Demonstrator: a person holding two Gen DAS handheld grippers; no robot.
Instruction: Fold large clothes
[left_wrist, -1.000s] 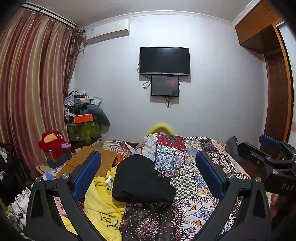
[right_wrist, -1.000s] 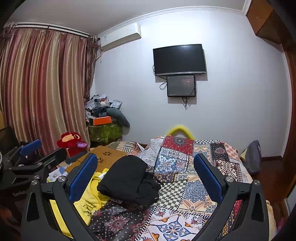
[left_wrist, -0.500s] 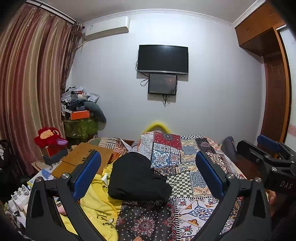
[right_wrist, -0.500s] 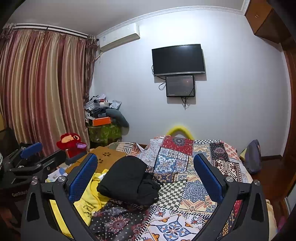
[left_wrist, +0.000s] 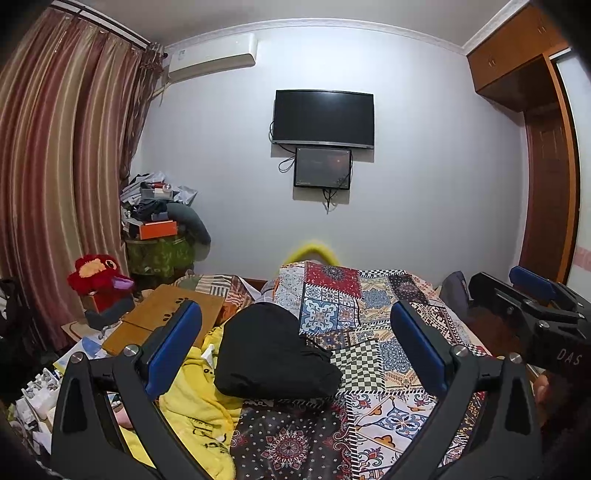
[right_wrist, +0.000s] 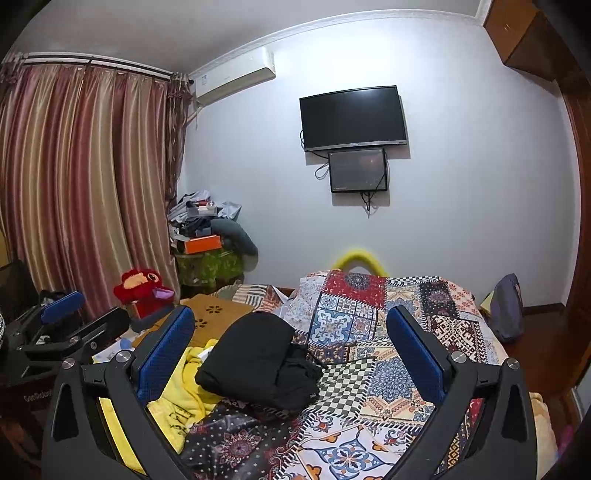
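Note:
A folded black garment (left_wrist: 269, 354) (right_wrist: 258, 363) lies on the patchwork bedspread (left_wrist: 369, 332) (right_wrist: 380, 332), ahead of both grippers. A crumpled yellow garment (left_wrist: 195, 406) (right_wrist: 181, 395) sits to its left. My left gripper (left_wrist: 295, 347) is open, raised above the bed, with nothing between its blue pads. My right gripper (right_wrist: 291, 347) is open too, holding nothing. Each gripper appears at the edge of the other's view: the right gripper (left_wrist: 532, 306) on the right, the left gripper (right_wrist: 62, 332) on the left.
A wooden board (left_wrist: 166, 317) and a red plush toy (left_wrist: 98, 275) lie left of the bed. A cluttered stand (left_wrist: 159, 236) fills the corner by the curtains (left_wrist: 55, 177). A television (left_wrist: 323, 118) hangs on the far wall. A wardrobe (left_wrist: 546, 155) stands at right.
Both grippers stay open. The left wrist view has drifted slightly, so the room sits a little lower and the black garment looks marginally nearer. The clothes have not moved.

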